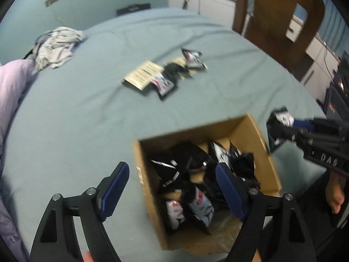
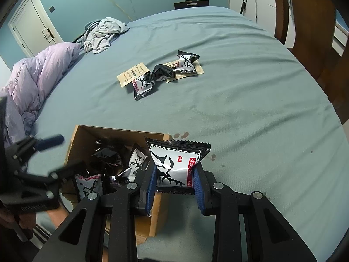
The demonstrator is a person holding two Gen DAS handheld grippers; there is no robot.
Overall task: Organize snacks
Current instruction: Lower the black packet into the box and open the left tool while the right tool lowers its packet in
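box mouth: open top, no flaps over it; box (image 2: pixel 91 135) part full of packets, brown floor bare at near end in left view
over box: left gripper (image 1: pixel 172 187) jaws wide, nothing between, right finger above the packets
box right corner: right gripper (image 2: pixel 174 183) clamped on packet (image 2: pixel 174 161), blocks that corner
mid bed: loose packets (image 2: pixel 161 74) clustered, bare sheet (image 2: pixel 250 109) all round them, well apart from box
bed left: quilt (image 2: pixel 43 72) and crumpled cloth (image 2: pixel 102 32) fill that edge
bed far right: wooden chair (image 1: pixel 277 15) stands at the edge
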